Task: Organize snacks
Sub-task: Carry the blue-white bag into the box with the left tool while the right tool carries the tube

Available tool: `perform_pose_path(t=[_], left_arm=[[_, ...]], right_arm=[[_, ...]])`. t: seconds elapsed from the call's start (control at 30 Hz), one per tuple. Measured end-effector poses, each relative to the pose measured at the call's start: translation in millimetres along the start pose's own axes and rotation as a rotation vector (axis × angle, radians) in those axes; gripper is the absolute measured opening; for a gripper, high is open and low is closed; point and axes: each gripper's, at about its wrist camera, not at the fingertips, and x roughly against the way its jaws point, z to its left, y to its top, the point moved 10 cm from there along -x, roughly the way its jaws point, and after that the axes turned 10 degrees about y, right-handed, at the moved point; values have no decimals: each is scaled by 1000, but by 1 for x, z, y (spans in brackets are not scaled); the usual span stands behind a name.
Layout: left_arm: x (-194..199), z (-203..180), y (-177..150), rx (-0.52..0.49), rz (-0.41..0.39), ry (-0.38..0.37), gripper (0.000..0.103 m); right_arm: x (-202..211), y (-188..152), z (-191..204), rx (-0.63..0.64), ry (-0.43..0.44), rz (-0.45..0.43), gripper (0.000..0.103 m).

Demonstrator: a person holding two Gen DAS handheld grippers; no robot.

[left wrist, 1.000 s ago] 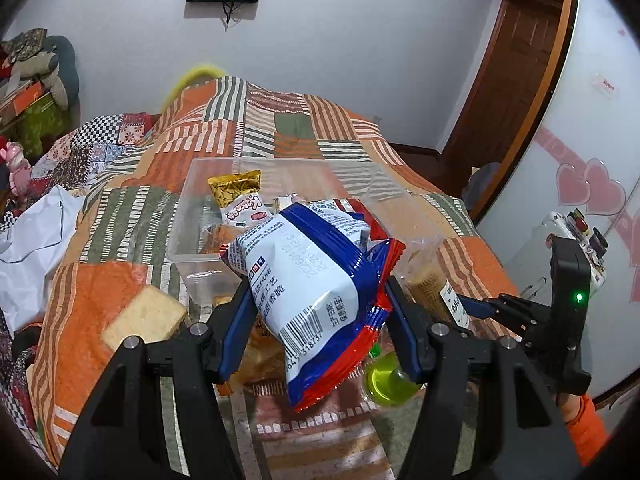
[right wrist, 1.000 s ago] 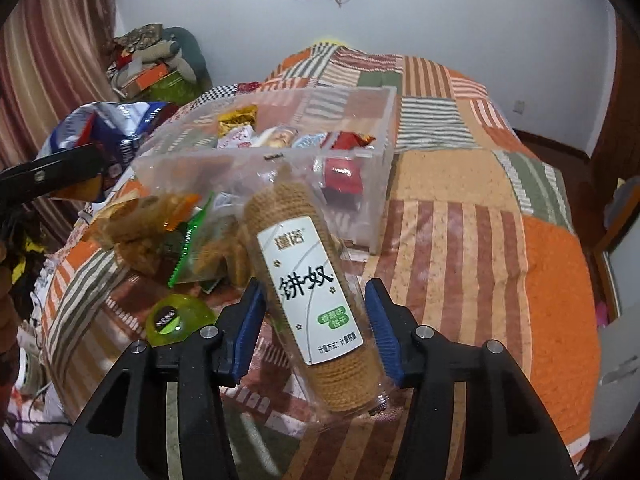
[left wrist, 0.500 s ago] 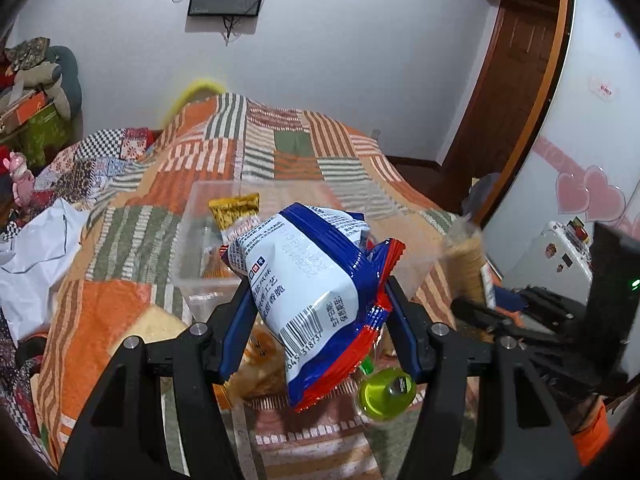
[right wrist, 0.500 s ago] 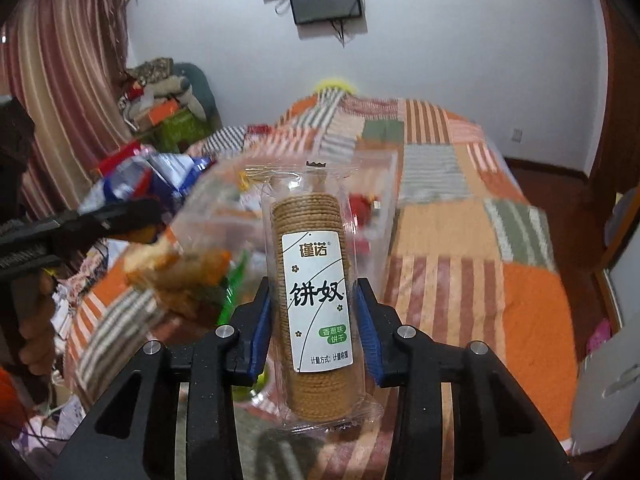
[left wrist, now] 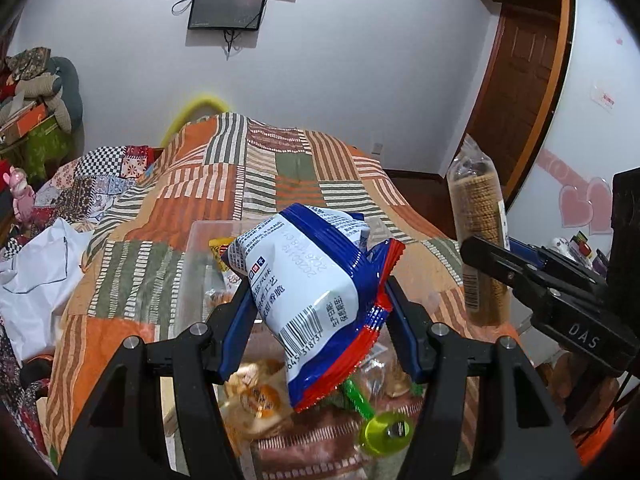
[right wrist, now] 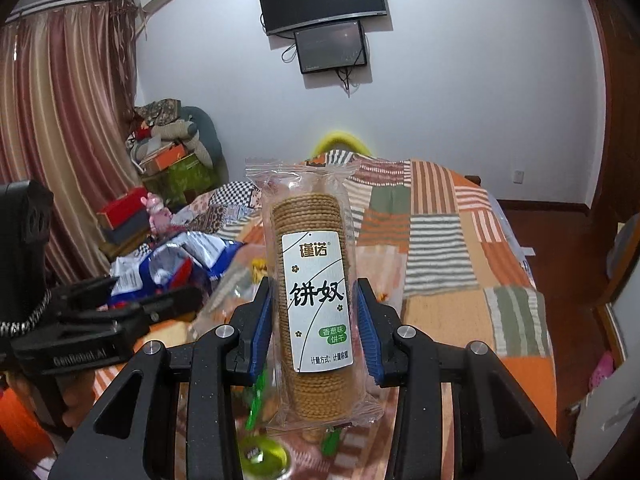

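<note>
My left gripper [left wrist: 318, 312] is shut on a blue, white and red snack bag [left wrist: 316, 292], held in the air above a clear plastic bin [left wrist: 192, 280] on the bed. My right gripper [right wrist: 314, 328] is shut on an upright clear sleeve of round biscuits [right wrist: 312, 280] with a white label. In the left wrist view that biscuit sleeve [left wrist: 478, 240] stands at the right, gripped by the right gripper [left wrist: 492, 258]. In the right wrist view the snack bag [right wrist: 176, 264] shows at the left, behind the left gripper's black body [right wrist: 100, 320]. Several wrapped snacks [left wrist: 256, 396] lie below on the quilt.
A striped patchwork quilt [left wrist: 248, 176] covers the bed. A green round container [left wrist: 386, 432] lies near the front among loose snacks. White cloth [left wrist: 36, 276] lies at the left, clutter [right wrist: 168, 144] is piled by the curtain, and a wooden door [left wrist: 516, 100] is at the right.
The right gripper closed on the biscuit sleeve and lifted it upright off the quilt. The left gripper rose a little with the snack bag still in it.
</note>
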Motion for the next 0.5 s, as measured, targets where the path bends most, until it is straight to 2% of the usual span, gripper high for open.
perform_pose_path(t=[0.23, 0.5], left_arm=[[-21, 1, 8, -5, 14, 25, 61], [-55, -2, 5, -9, 78, 36, 61]], right_arm=[[-19, 1, -4, -20, 8, 12, 36], [-38, -3, -16, -49, -6, 40, 36]])
